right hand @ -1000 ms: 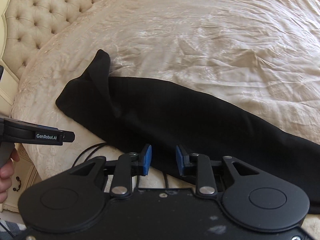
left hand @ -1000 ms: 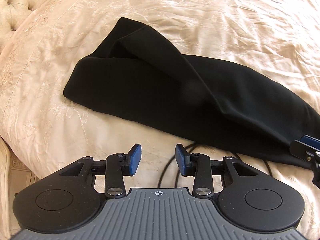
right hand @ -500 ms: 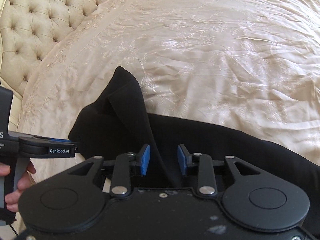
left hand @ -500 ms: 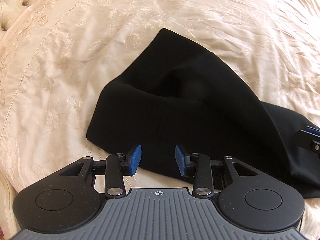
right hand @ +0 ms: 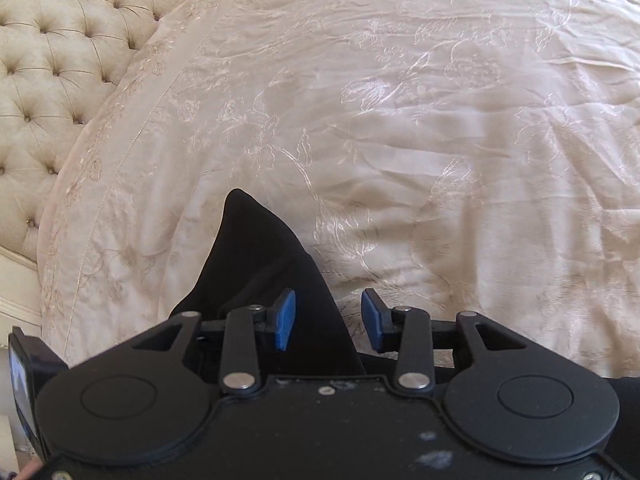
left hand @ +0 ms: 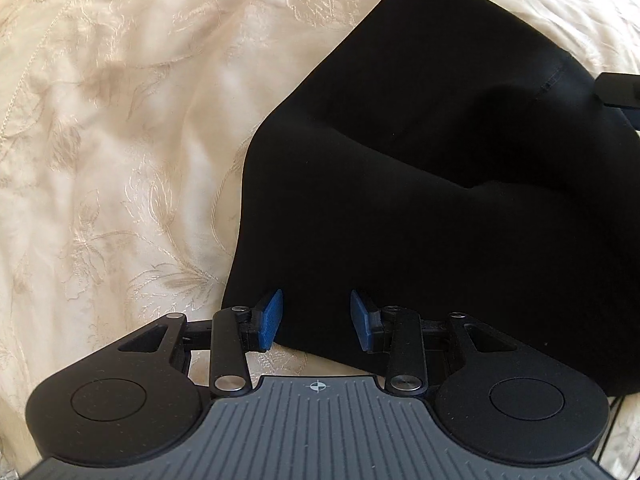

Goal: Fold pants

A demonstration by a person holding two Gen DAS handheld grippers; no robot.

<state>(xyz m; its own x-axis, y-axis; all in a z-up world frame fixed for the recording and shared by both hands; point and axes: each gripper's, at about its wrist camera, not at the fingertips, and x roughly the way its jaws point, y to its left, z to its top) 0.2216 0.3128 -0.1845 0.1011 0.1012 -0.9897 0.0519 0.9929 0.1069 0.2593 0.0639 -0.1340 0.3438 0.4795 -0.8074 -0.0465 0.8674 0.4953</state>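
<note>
Black pants (left hand: pixel 420 184) lie on a cream embroidered bedspread (left hand: pixel 100 140). In the left wrist view my left gripper (left hand: pixel 316 316) is open, its blue pads on either side of the near corner edge of the pants, low over the cloth. In the right wrist view my right gripper (right hand: pixel 328 320) is open, straddling the far edge of the pants (right hand: pixel 264 264), where a pointed fold sticks up. The right gripper's body shows at the right edge of the left wrist view (left hand: pixel 620 92). Most of the pants is hidden under the right gripper's body.
A tufted cream headboard (right hand: pixel 60 60) stands at the upper left of the right wrist view. The wrinkled bedspread (right hand: pixel 440 140) stretches beyond the pants. Part of the left gripper's handle (right hand: pixel 24 380) shows at the lower left edge.
Both grippers have moved forward and down toward the pants, which now fill much more of each view. The jaws stay open throughout. The pants have not visibly shifted.
</note>
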